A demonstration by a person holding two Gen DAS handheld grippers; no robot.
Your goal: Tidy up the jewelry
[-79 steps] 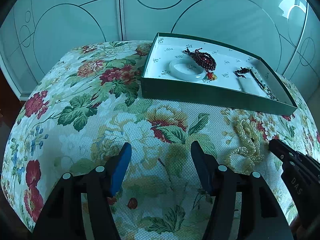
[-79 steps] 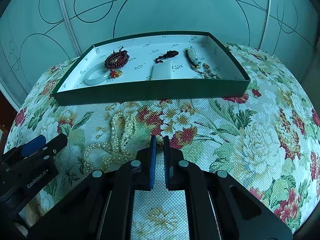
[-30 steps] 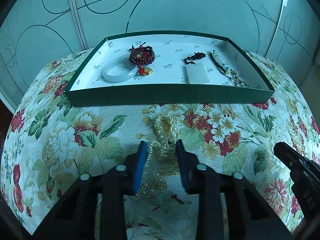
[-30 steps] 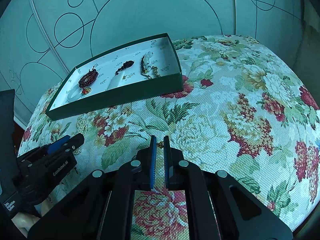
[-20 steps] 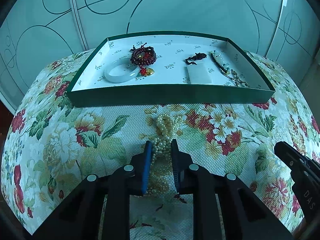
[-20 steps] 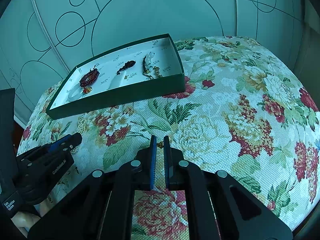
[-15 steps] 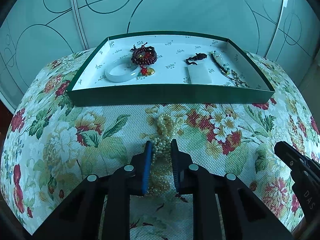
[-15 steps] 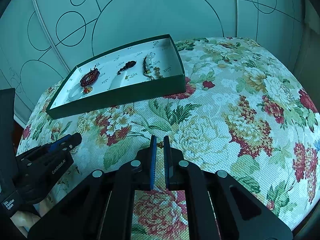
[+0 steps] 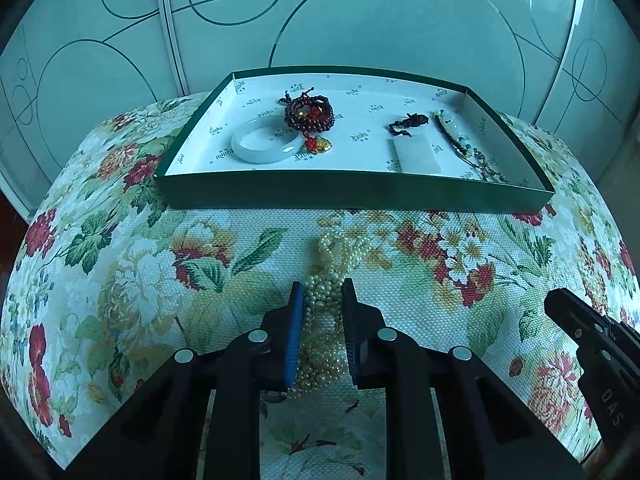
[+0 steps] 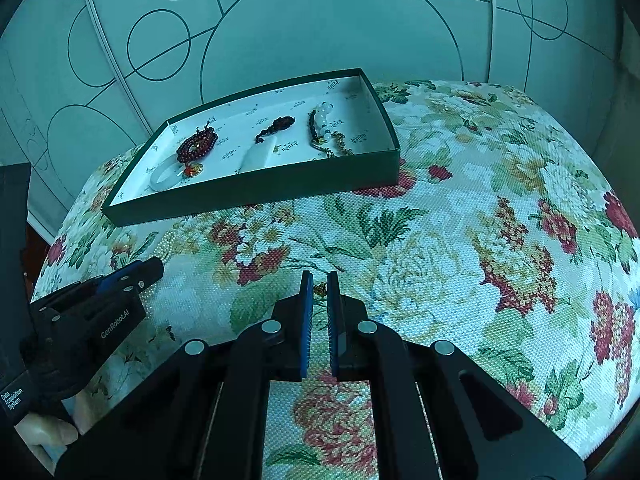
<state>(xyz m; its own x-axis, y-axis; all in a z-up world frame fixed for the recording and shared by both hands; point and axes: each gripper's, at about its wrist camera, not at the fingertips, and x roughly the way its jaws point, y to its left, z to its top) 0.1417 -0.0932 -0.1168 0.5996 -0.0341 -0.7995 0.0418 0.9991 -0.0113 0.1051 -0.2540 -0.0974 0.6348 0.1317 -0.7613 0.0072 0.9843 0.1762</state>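
The left tongs (image 9: 320, 300) are closed on a heap of cream pearl necklace strands (image 9: 326, 312) in the lower centre of the left wrist view; the pearls lie on the flower-patterned cloth of the counter (image 9: 132, 264) and trail upward toward the shallow green box with a white printed lining (image 9: 352, 190). Inside that box, from left to right: a white bangle (image 9: 265, 146), a coiled dark red bead bracelet with an orange charm (image 9: 310, 114), a flat white rectangular piece (image 9: 418, 155) under a small dark knot, and a beaded strand with pale stones (image 9: 454, 130). The right tongs (image 10: 317, 292) — centre of the right wrist view — show only a narrow slit between the blue pads, nothing held, low over the cloth, well apart from the box.
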